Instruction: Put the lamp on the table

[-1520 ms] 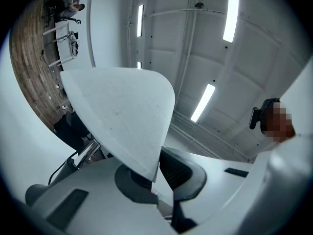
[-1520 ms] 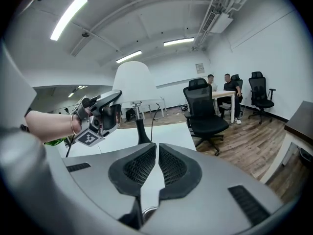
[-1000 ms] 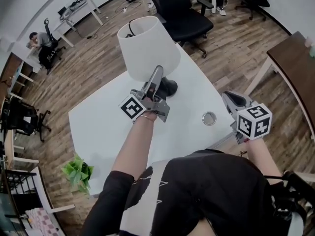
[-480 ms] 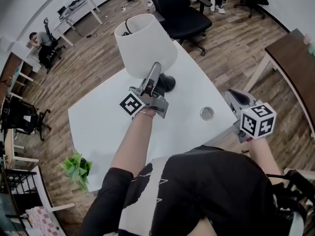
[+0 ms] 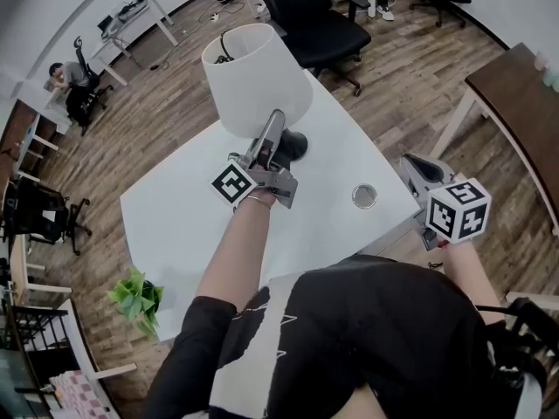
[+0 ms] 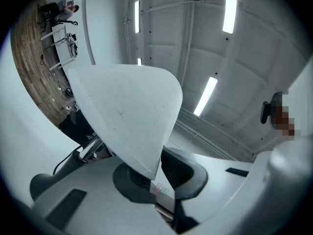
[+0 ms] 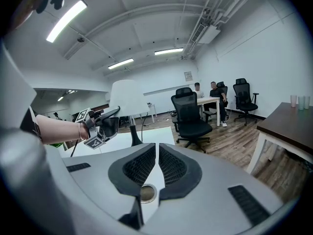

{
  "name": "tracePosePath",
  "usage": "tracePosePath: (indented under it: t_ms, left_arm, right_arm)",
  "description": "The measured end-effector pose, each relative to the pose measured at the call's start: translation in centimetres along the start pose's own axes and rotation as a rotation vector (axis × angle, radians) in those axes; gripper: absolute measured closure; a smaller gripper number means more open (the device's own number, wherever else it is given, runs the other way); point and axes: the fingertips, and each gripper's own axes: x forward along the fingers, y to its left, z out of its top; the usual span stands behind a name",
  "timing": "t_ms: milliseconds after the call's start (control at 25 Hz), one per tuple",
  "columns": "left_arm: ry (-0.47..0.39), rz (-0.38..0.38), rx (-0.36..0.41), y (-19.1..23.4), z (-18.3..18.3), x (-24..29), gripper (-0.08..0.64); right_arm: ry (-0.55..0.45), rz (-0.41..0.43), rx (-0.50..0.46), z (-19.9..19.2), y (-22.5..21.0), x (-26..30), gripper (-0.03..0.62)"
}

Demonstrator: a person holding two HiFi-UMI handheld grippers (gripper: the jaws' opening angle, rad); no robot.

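The lamp stands upright on the white table (image 5: 175, 208), with a white cone shade (image 5: 258, 77) over a black base (image 5: 293, 144). My left gripper (image 5: 275, 129) reaches in under the shade at the stem. In the left gripper view the shade (image 6: 127, 111) fills the middle and hides the stem. The jaws of the left gripper (image 6: 156, 177) have just been opening and stand a little apart. My right gripper (image 5: 415, 171) hovers past the table's right corner, shut and empty. The right gripper view shows the lamp (image 7: 128, 99) beyond the right gripper (image 7: 157, 168).
A small round metal ring (image 5: 364, 195) lies on the table near the right corner. A black office chair (image 5: 319, 20) stands behind the table. A dark wooden table (image 5: 515, 103) is at the right and a green plant (image 5: 138, 299) at the lower left.
The right gripper has drifted a little to the right, off the table's corner. The lamp and the left gripper have stayed where they were.
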Motion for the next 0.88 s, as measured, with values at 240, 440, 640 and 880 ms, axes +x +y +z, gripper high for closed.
tracePosePath:
  t_ms: [240,440,640,880]
  left_arm:
    - [0.009,0.009,-0.001,-0.1,-0.4,0.2,0.518]
    - [0.017,0.014,-0.006,-0.3,-0.8,0.1,0.517]
    - [0.038,0.024,-0.004,-0.3,-1.5,0.0,0.512]
    - [0.041,0.036,-0.01,-0.4,-1.9,-0.2,0.511]
  right_arm:
    - [0.006,0.005,-0.005,-0.1,0.0,-0.3,0.558]
    - [0.013,0.011,-0.012,-0.4,0.3,-0.6,0.559]
    - [0.016,0.011,-0.002,-0.7,0.1,-0.8,0.558]
    - [0.017,0.012,0.006,-1.1,0.0,-1.2,0.558]
